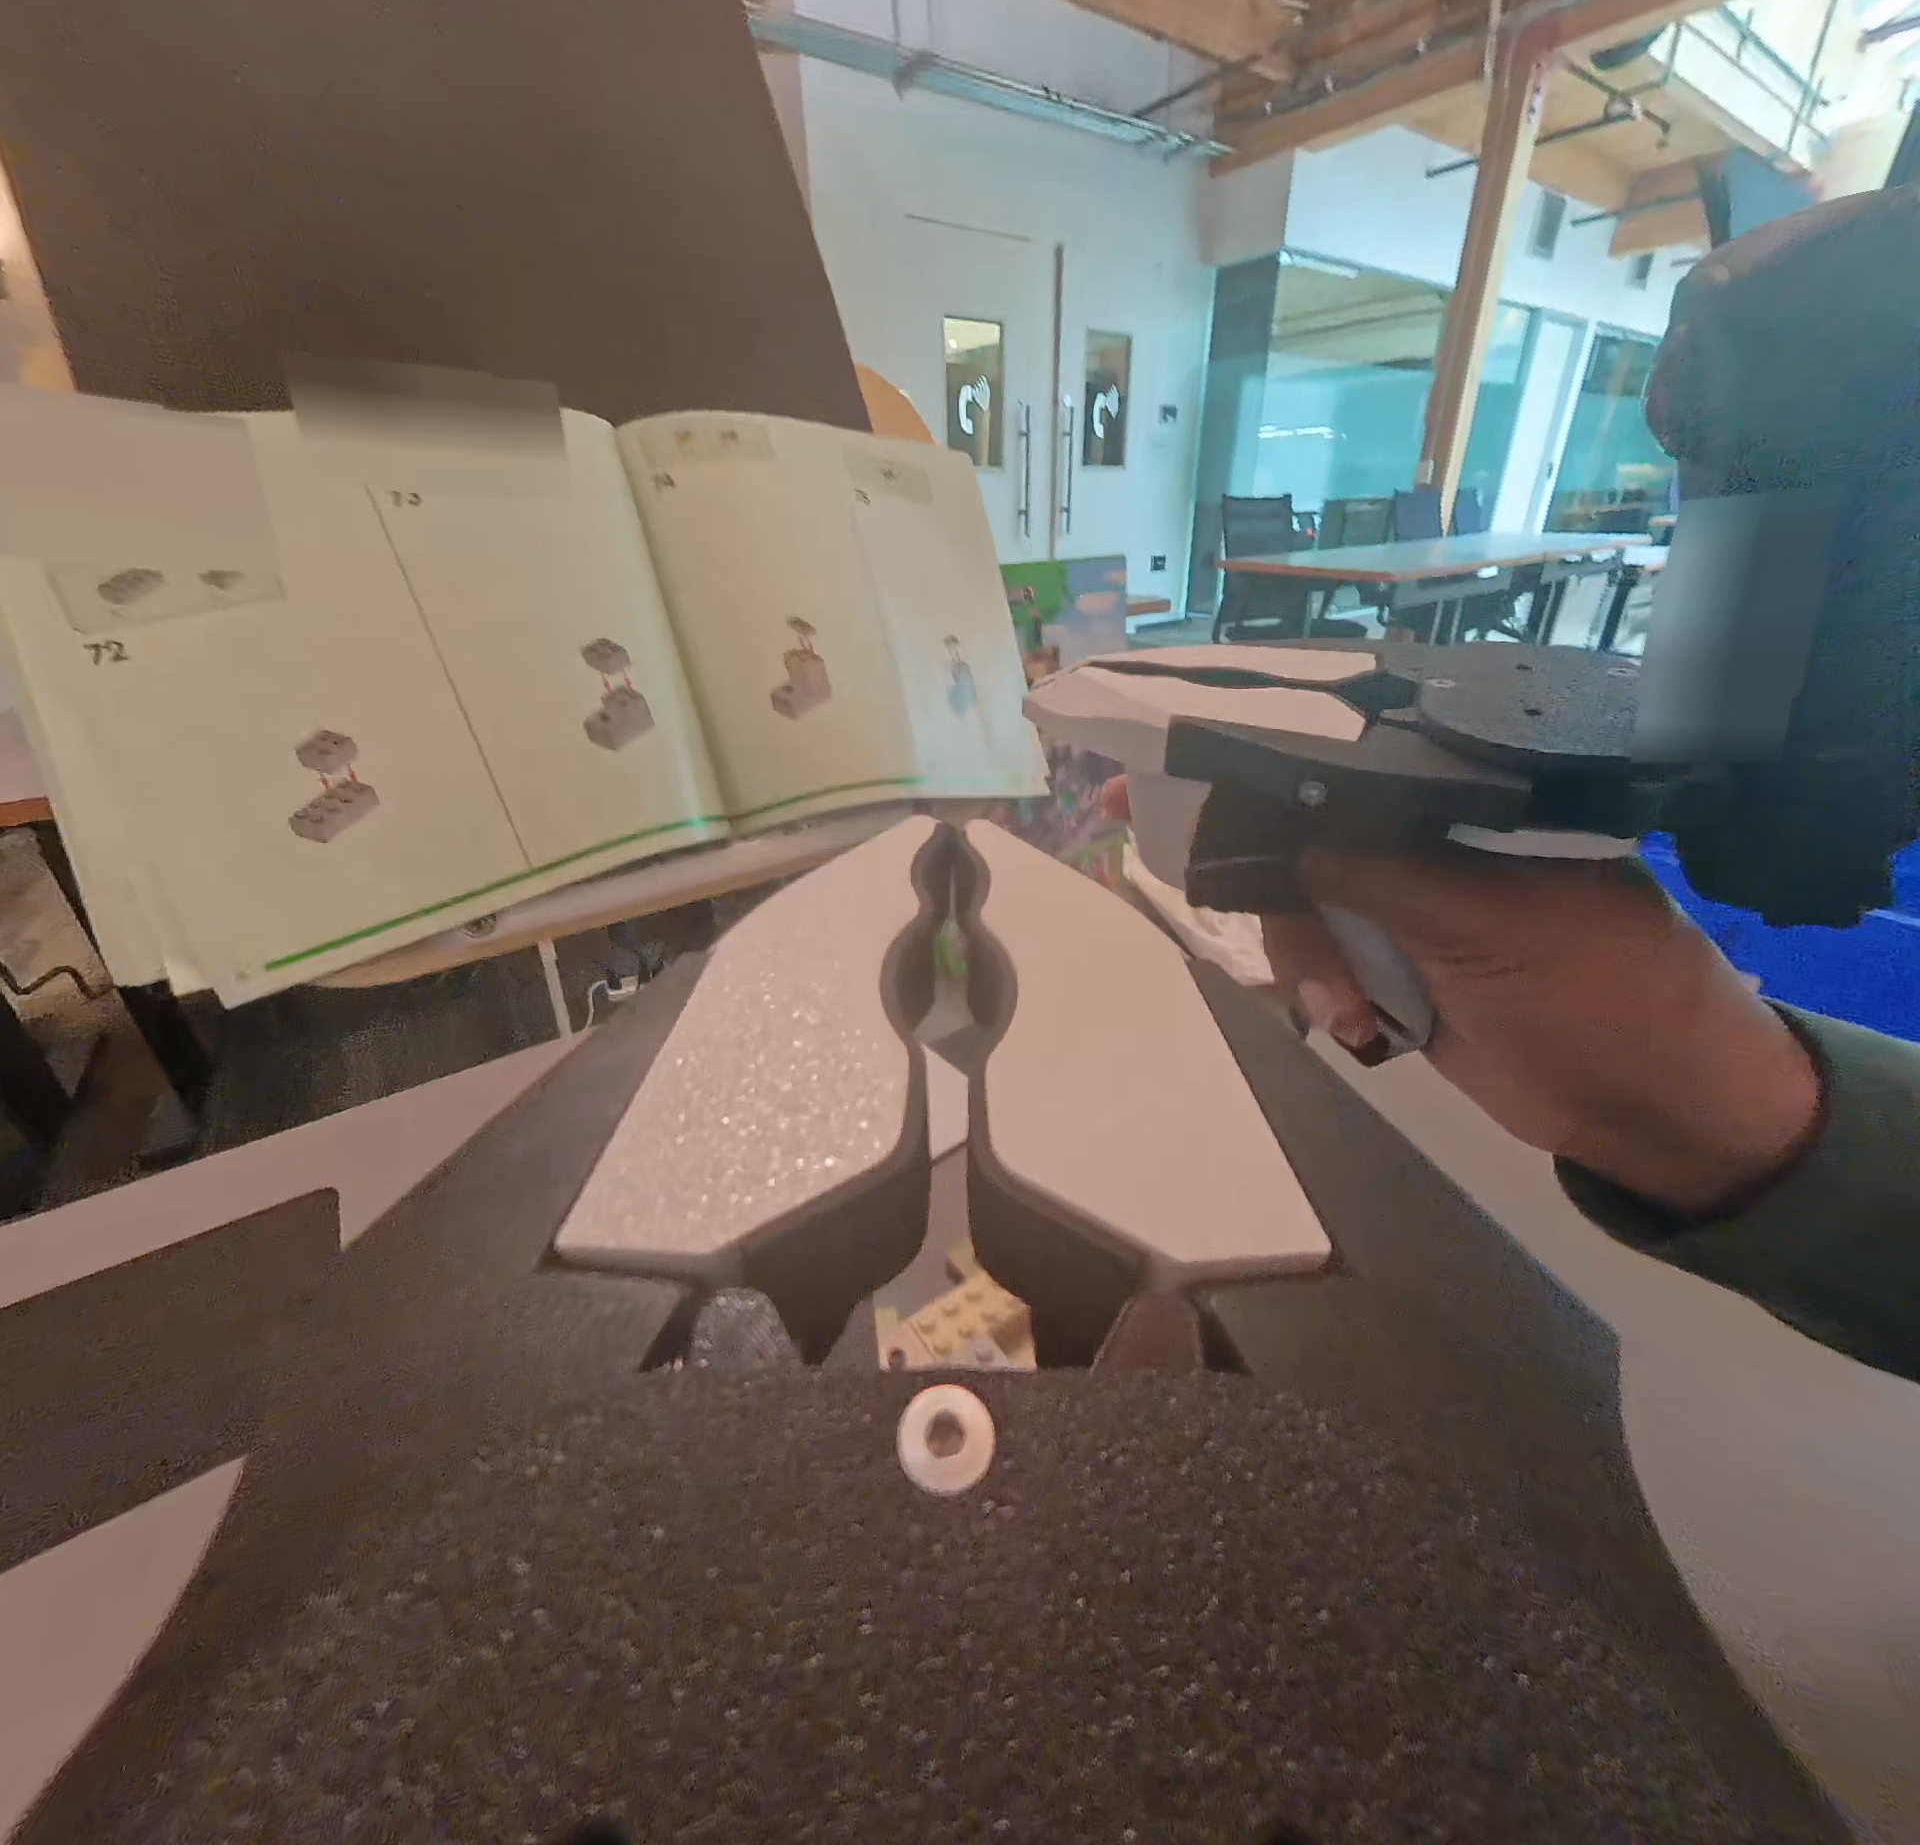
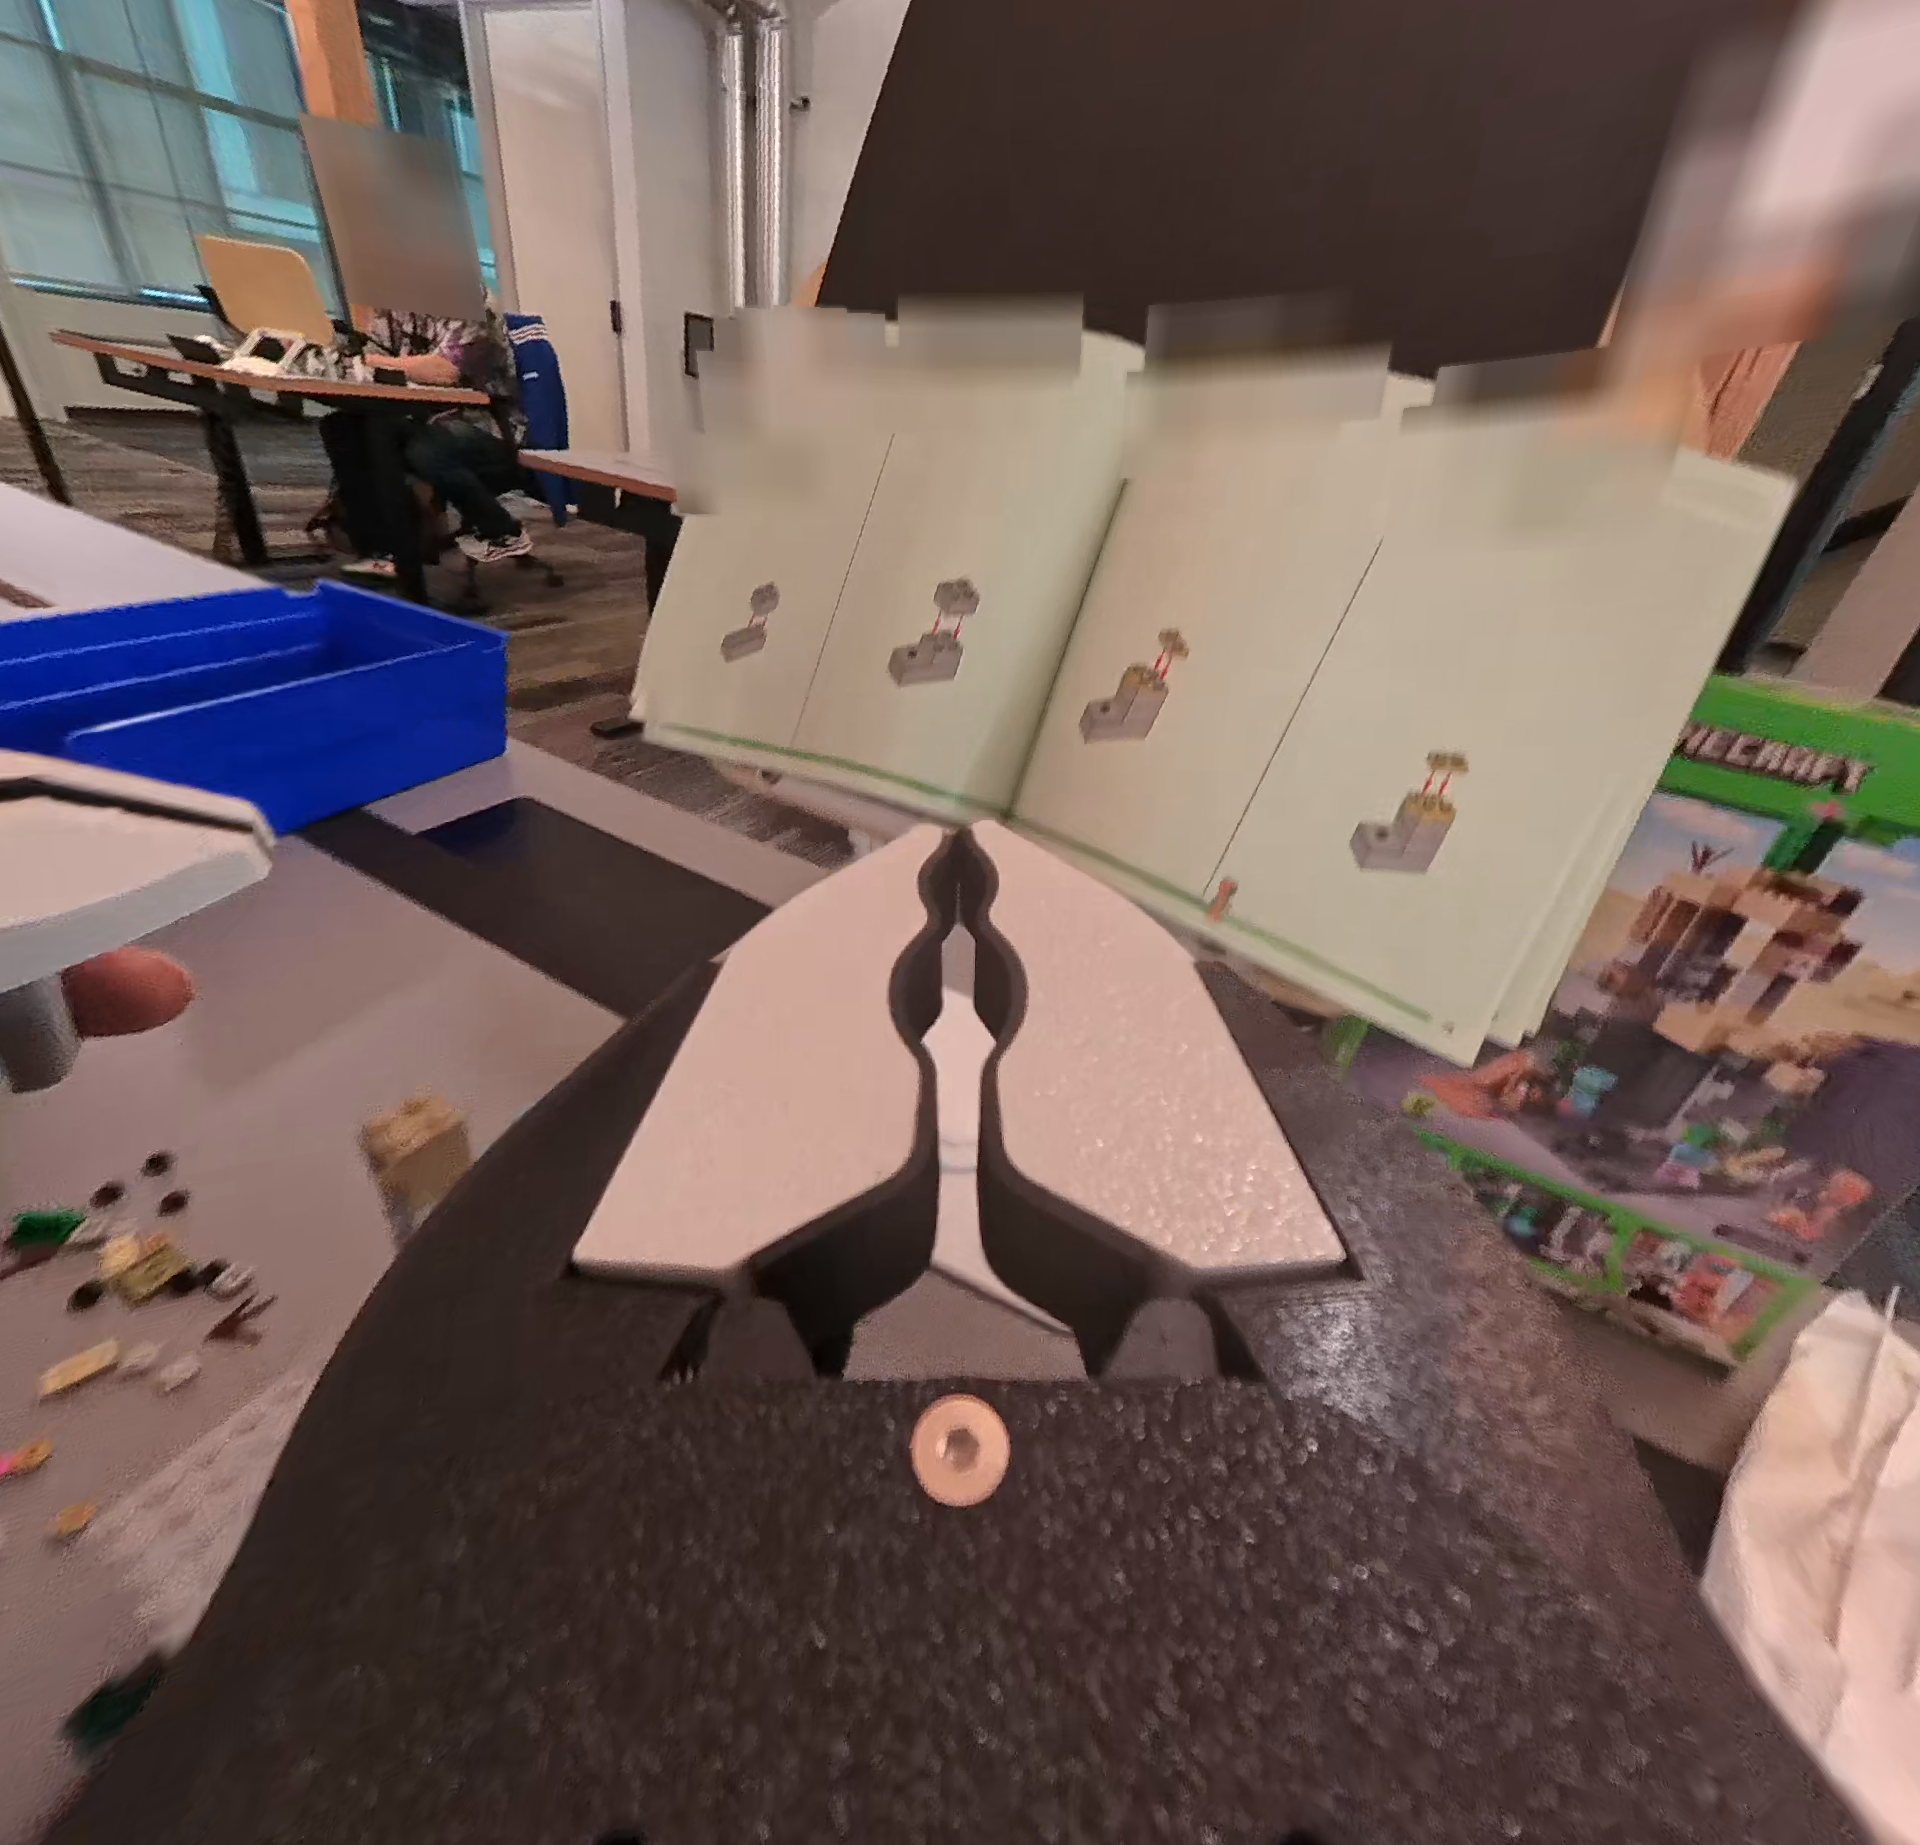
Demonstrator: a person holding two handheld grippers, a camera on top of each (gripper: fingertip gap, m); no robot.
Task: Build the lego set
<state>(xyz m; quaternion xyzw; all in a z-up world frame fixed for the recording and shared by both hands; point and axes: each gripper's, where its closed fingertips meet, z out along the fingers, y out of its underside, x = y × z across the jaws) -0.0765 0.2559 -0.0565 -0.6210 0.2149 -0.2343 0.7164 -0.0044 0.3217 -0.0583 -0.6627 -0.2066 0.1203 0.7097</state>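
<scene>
Hidden in part: booklet [image 2: 1195, 590] top edge under blur patches; person [image 2: 436, 413] at a far desk, head masked; small bricks [image 2: 135, 1265] at lower left too blurred to sort; white bag [image 2: 1829, 1546] cut off at the right edge. Tan bricks [image 1: 961, 1322] glimpsed only through the gap below the left gripper's fingers.

Left gripper [image 1: 948, 834]: closed, tips meeting just under the booklet's lower edge; hard to make out whether anything is pinched, only a green smear showing behind the finger gap. Right gripper [image 2: 958, 839]: closed too, tips together on nothing, pointing at the booklet's spine, near but apart from it. Seen from the left wrist view, the right gripper held level in a hand [image 1: 1538, 985], just beside the booklet's right page.

Booklet open and propped upright against a dark board [image 1: 416, 133], pages showing grey brick drawings. Grey surface [image 2: 343, 1016] with a dark mat, a tan brick block [image 2: 416, 1151], a blue bin [image 2: 260, 694] at the far left, a green toy box [image 2: 1704, 1047] on the right. Beyond: office with desks, chairs, glass walls, timber beams.
</scene>
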